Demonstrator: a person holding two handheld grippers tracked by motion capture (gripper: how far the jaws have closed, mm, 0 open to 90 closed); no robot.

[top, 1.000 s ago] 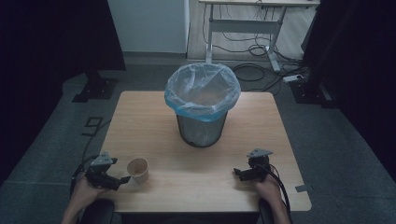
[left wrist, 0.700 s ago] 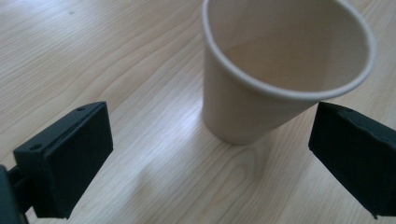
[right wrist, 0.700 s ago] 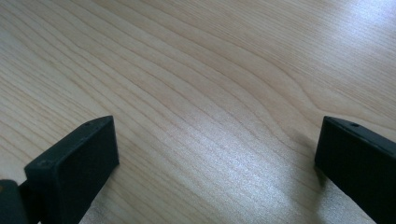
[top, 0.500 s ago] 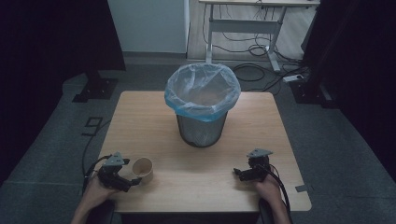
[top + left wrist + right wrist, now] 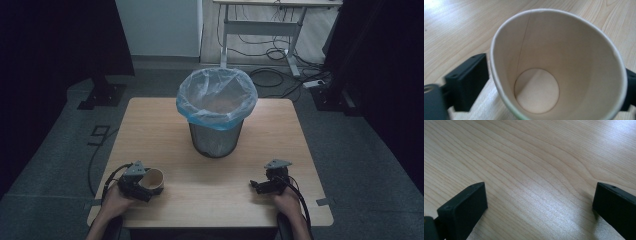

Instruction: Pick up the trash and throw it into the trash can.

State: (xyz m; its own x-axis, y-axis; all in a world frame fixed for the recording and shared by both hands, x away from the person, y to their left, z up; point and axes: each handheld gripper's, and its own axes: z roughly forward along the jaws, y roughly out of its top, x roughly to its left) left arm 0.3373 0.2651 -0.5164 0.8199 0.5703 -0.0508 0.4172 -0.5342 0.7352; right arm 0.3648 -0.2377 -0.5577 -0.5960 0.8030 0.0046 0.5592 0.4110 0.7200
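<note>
Since a second ago my left gripper (image 5: 141,181) has slid right along the near edge and come around the pale paper cup (image 5: 152,180), which has itself barely shifted on the light wooden surface (image 5: 165,120). Its jaws have just been closing, and the cup now sits between them. From the left gripper view I look straight into the cup's open mouth (image 5: 554,70): the rim is squeezed slightly out of round, one black jaw close on its left flank and the other just showing at the right edge, so I judge them clamped on the cup's wall. Taking it across the body near the rim makes sense to me, as that hold should let me carry it upright.

My right gripper (image 5: 264,185) rests near the right of the near edge, well apart from the cup. In the right gripper view its jaws stand wide apart over bare wood grain with nothing between them.

From above I see what neither gripper view gives: the dark mesh wastebasket lined with a pale blue plastic bag (image 5: 216,107) standing at the middle of the surface, farther away than both hands. I take it for where the cup belongs.
</note>
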